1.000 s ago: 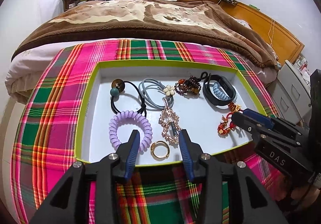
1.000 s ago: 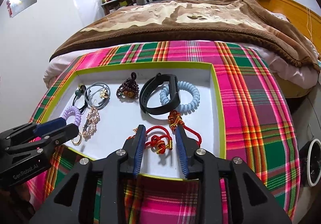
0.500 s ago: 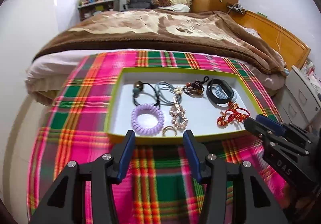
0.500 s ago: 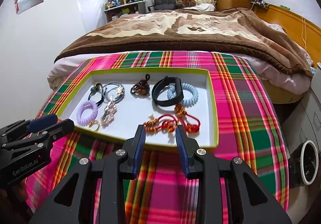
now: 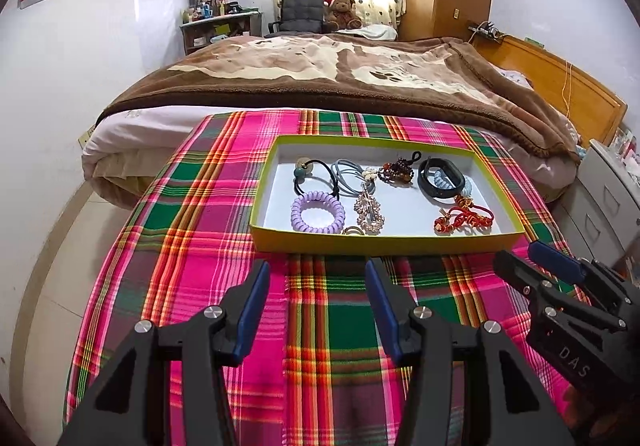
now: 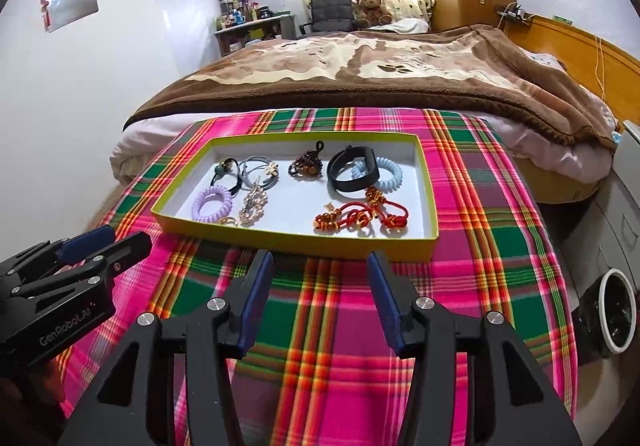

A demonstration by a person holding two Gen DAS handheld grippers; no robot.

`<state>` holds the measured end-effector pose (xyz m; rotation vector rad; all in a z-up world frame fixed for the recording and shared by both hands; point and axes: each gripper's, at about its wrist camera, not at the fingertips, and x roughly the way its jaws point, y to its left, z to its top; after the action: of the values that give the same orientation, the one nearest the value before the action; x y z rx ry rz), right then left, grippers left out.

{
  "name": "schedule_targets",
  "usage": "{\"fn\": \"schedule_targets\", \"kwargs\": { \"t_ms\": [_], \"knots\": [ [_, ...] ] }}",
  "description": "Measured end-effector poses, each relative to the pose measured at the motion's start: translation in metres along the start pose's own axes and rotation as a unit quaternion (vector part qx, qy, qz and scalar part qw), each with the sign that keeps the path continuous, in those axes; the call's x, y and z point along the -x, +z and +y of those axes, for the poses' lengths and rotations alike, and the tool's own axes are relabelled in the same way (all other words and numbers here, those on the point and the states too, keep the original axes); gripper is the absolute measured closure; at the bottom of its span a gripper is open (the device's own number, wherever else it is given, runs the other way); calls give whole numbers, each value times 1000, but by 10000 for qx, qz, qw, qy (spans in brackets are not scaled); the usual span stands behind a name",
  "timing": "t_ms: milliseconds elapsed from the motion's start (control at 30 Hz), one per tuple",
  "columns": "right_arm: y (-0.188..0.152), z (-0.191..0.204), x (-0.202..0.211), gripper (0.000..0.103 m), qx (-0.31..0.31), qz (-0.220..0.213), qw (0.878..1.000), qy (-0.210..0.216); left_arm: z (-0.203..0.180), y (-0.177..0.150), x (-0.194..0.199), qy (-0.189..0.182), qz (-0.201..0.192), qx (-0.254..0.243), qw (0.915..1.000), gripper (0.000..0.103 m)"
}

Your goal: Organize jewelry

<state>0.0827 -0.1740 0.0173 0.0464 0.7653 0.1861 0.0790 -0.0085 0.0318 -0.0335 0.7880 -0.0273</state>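
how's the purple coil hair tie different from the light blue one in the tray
The purple coil hair tie lies flat on its own at the tray's near left; the light blue coil hair tie sits at the far right. The purple one is uncovered; the blue one is partly overlapped by the black band. Both are spiral coil rings, similar in size.

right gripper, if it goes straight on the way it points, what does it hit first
Probably the plaid cloth just short of the tray; the right gripper, jaws opening and empty, points down at it. Depth is unclear.
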Motion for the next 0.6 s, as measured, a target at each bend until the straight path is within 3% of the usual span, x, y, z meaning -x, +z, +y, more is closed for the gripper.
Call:
{"fn": "schedule_targets", "kwargs": {
  "t_ms": [600],
  "knots": [
    [-3, 4, 8, 53, 16, -44, 10000, -34, 0, -9, 8, -45, 9, 58, 10000, 52]
  ]
}}
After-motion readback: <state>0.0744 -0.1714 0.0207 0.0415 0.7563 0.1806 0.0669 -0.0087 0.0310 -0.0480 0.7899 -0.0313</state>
